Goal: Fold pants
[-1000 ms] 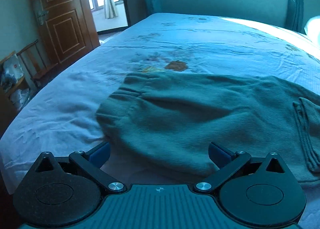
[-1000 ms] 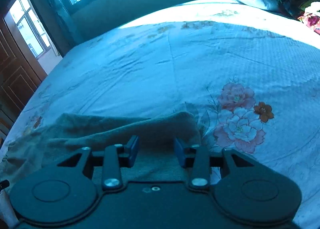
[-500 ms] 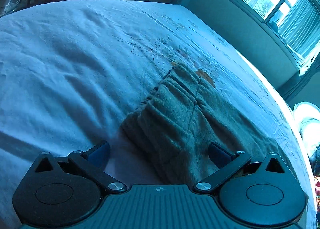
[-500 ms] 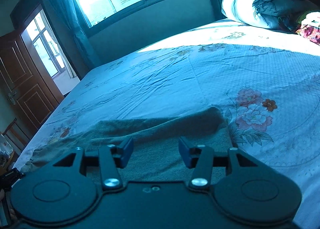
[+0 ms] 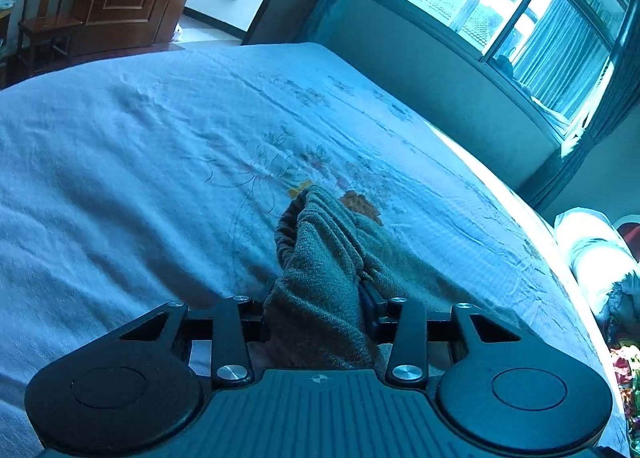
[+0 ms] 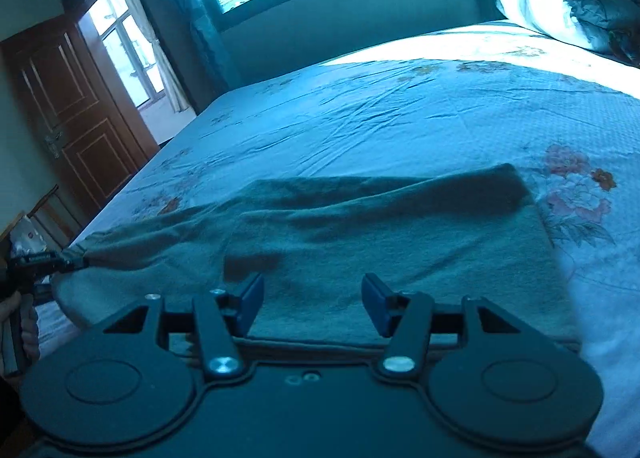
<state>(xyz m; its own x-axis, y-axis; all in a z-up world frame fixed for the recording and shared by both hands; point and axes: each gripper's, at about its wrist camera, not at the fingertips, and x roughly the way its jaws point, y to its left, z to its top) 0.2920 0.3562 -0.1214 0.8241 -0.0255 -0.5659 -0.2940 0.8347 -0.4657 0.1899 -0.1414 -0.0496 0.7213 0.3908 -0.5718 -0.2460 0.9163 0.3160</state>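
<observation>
Left claw closing on a bunched fold of the pants; the cloth fills the gap between my jaws, pads buried in it on both sides. The gathered waistband stands up just ahead of my fingertips, puckered, lifted a little off the sheet. Beyond it the rest of the pants trails off ahead and right, lying low on the bed.

From the right wrist view this same left claw shows at far left, pinching the waist end so the fabric pulls to a taut point there. A hand grips its handle below.

Right claw partly spread, jaws parted about midway. Nothing between them that I can call gripped: the blue pads sit over the pants with cloth visible in the gap, but whether the tips touch the fabric I cannot tell. The pants lie flat and doubled straight ahead of this claw, leg end ahead and right, near a printed pink flower on the sheet. Long fold ridge runs across ahead of the claw, shadowed.

Rolled quilt far ahead right. Door far ahead left.
</observation>
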